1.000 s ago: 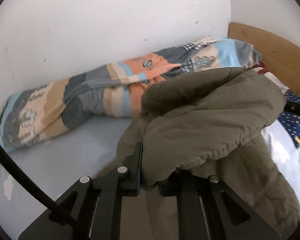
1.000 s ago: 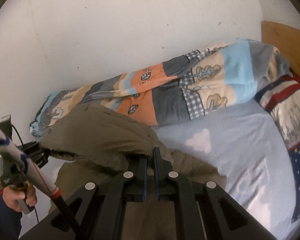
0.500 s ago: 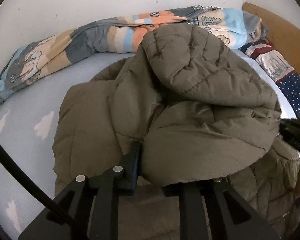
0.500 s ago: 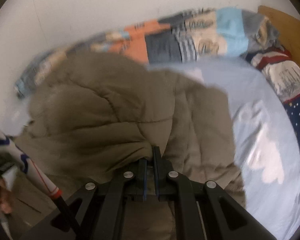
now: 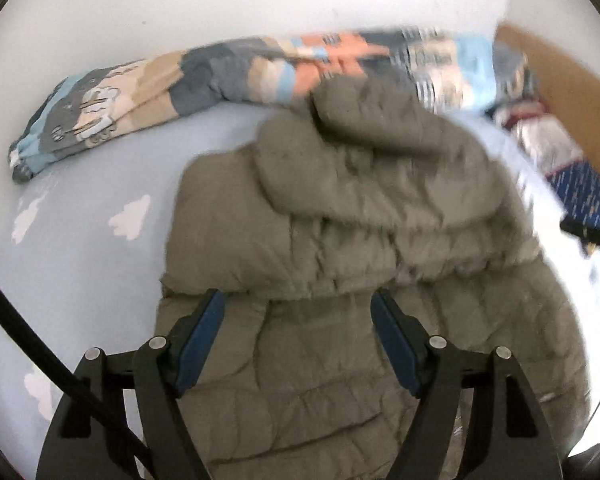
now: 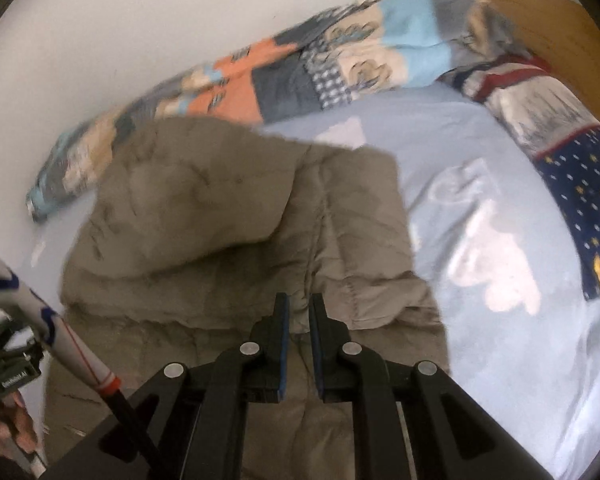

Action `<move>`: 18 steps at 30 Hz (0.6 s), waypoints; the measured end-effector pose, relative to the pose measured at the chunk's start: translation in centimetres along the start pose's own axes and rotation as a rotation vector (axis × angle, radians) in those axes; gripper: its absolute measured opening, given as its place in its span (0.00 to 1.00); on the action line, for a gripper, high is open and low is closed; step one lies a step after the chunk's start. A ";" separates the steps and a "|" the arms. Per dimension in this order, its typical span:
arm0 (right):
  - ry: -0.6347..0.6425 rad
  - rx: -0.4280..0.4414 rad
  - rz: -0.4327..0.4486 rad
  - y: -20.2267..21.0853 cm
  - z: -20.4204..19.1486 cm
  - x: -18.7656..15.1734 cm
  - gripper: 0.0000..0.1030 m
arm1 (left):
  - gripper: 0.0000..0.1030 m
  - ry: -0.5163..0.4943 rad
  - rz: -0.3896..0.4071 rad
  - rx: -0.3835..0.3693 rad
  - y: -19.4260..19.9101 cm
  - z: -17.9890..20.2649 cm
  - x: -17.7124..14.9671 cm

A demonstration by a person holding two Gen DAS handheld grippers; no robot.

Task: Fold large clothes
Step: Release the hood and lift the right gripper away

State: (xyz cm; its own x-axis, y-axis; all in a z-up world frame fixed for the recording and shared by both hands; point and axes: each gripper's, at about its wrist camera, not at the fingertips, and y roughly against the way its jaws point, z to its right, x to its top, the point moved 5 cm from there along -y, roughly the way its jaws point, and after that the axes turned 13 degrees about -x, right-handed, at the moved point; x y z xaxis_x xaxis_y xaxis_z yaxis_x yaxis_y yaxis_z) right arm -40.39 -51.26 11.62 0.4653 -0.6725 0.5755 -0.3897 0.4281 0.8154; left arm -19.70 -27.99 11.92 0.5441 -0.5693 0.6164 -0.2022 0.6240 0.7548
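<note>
An olive-green quilted puffer jacket [image 5: 340,240] lies on the light blue bed sheet [image 5: 88,264], its upper part folded over the lower part. My left gripper [image 5: 298,304] is wide open just above the folded edge and holds nothing. In the right wrist view the jacket [image 6: 236,216] fills the left centre. My right gripper [image 6: 299,308] hovers over the jacket's right part, its jaws parted by a narrow gap with no cloth between them.
A rolled patchwork quilt [image 5: 228,72] lies along the white wall at the back. A pillow with stars and stripes [image 6: 552,128] and a wooden headboard [image 6: 540,16] are at the right. The left hand and its gripper show in the right wrist view [image 6: 12,364].
Both grippers lowered the jacket's top over its lower part. The left gripper then opened wide and let go; the right gripper's jaws parted slightly and released the cloth.
</note>
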 end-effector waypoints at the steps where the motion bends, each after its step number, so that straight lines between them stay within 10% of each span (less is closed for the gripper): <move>1: -0.032 0.019 0.021 1.2 0.4 0.3 0.10 | 0.72 0.014 0.018 -0.003 0.4 -0.1 0.3; 11: -0.036 0.111 0.178 2.8 -4.9 3.9 0.15 | 0.72 0.030 0.165 -0.086 -2.5 2.6 6.2; 18: -0.007 0.141 0.160 -3.3 -9.0 5.4 0.19 | 0.72 0.082 0.090 -0.083 -8.6 1.7 6.8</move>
State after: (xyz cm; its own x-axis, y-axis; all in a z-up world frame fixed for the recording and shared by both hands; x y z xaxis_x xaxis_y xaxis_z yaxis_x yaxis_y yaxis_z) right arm -29.43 -50.90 12.60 0.3833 -0.6075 0.6958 -0.5654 0.4413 0.6968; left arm -15.70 -38.14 10.02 0.5922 -0.4650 0.6580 -0.1871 0.7150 0.6737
